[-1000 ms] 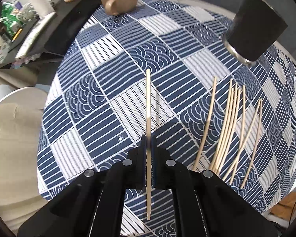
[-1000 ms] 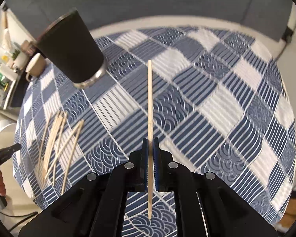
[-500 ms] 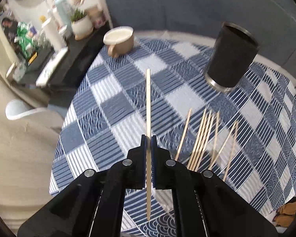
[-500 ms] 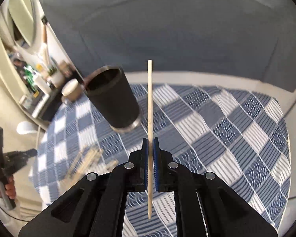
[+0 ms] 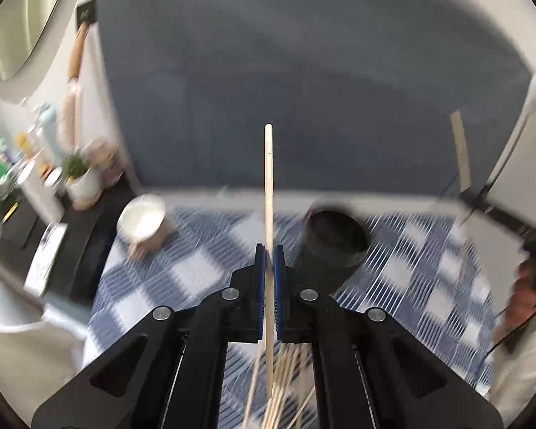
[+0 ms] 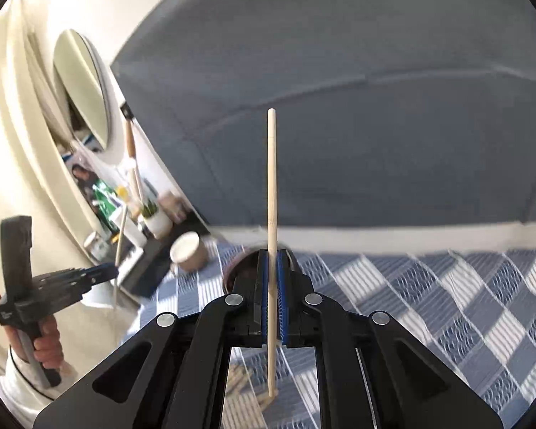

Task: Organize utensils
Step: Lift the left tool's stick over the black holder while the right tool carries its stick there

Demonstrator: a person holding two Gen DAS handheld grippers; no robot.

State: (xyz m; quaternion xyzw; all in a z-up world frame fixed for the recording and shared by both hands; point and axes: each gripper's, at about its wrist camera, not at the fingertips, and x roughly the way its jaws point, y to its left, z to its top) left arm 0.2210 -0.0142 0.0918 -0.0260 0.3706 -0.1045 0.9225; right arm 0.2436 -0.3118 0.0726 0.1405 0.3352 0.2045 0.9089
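Two hand-held grippers: each clamps one chopstick above a desk (image 6: 446, 286) with a blue-and-white checked cloth.
Left hand-held gripper (image 5: 269, 250): blue pads closed on an upright chopstick (image 5: 268, 186), tip against the grey backdrop.
Mug (image 5: 143, 220): beige, at the desk's far left edge.
Black cup (image 5: 334, 246): open mouth, just right of the left chopstick.
Loose chopsticks (image 5: 286, 393): lying on the cloth beneath the left pads, blurred.
Right hand-held gripper (image 6: 272, 255): pads pinch a second chopstick (image 6: 272, 178), standing in front of the cup.
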